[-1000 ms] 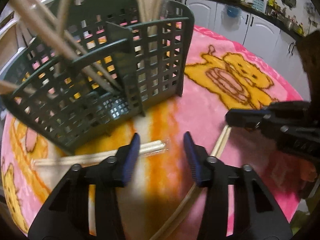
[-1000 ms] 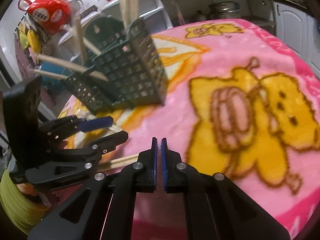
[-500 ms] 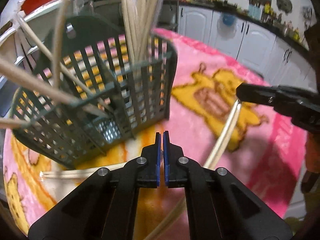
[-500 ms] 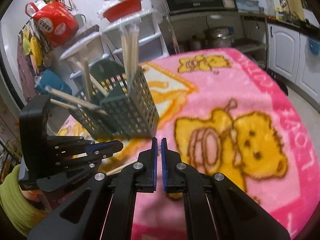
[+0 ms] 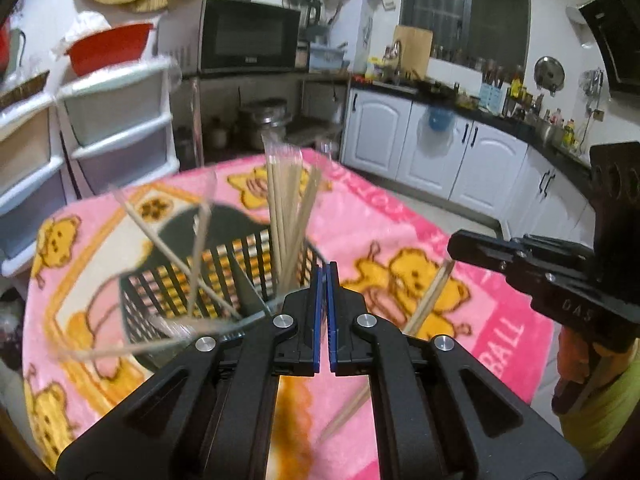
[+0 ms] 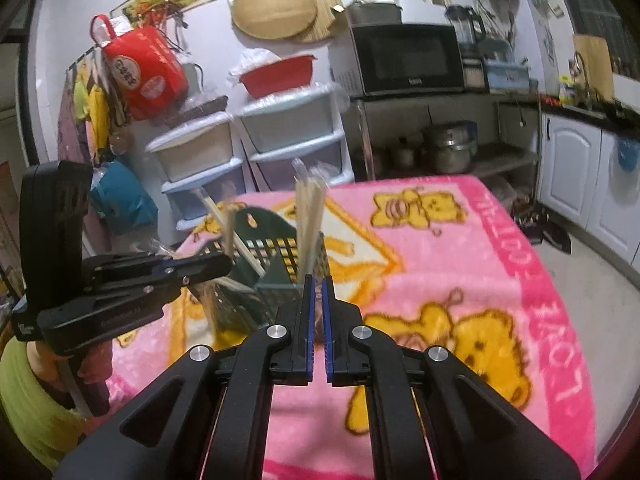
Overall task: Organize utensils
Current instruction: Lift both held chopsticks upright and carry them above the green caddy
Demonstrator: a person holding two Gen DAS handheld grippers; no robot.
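left gripper (image 5: 324, 312) jaws together, nothing seen between them | right gripper (image 6: 316, 328) nearly closed, hold unclear | green utensil basket (image 5: 224, 276) on pink blanket (image 5: 400, 220), just ahead of both | chopstick bundle (image 5: 290, 216) stands near-upright in it | loose chopsticks (image 5: 428, 300) held at their top by the right gripper, slanting down-left toward the left gripper

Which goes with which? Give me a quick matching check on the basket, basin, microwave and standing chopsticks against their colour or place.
Things:
1. basket
2. basin
3. microwave
4. standing chopsticks

Colour or place:
a. red, on top of the drawers
b. upright in the basket
c. dark green, on the pink blanket
d. black, on the shelf

Pairs: 1-c, 2-a, 3-d, 4-b
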